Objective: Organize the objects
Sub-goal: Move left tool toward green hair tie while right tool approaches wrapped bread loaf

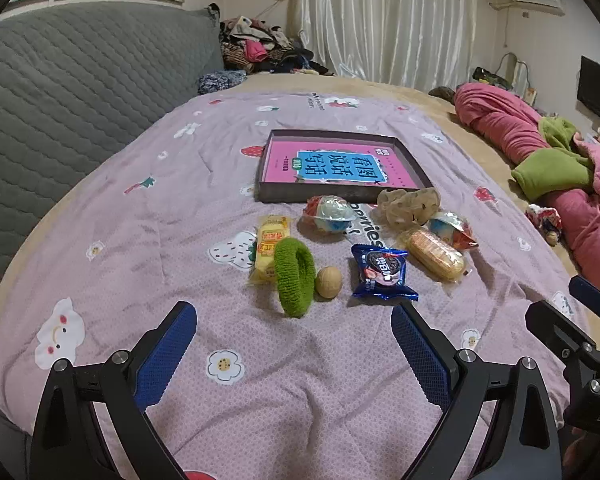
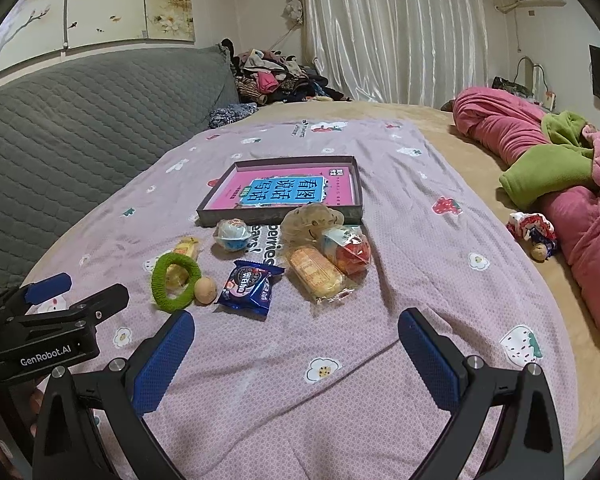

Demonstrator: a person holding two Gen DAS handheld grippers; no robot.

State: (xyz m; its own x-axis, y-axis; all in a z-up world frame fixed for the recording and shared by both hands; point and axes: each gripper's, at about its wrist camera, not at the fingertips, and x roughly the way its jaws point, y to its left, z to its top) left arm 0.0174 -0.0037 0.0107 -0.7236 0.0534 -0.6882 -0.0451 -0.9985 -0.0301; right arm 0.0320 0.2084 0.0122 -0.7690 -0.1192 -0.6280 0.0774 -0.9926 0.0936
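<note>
A shallow dark tray (image 1: 332, 197) (image 2: 278, 216) with a pink and blue book in it lies on the pink bedspread. In front of it lie a green scrunchie (image 1: 295, 277) (image 2: 176, 280), a walnut (image 1: 329, 282) (image 2: 205, 290), a blue cookie packet (image 1: 382, 273) (image 2: 250, 285), two yellow wafer packs (image 1: 270, 252) (image 1: 434, 254), two jelly cups (image 1: 328, 214) (image 1: 452, 229) and a beige scrunchie (image 1: 408, 204) (image 2: 310, 218). My left gripper (image 1: 294, 320) is open and empty, just short of the green scrunchie. My right gripper (image 2: 296, 328) is open and empty, short of the cookie packet.
A grey quilted headboard (image 1: 80, 92) stands at the left. Pink and green bedding (image 2: 560, 184) is heaped at the right with a small toy (image 2: 534, 234) beside it. Clothes (image 1: 260, 48) are piled at the back by white curtains.
</note>
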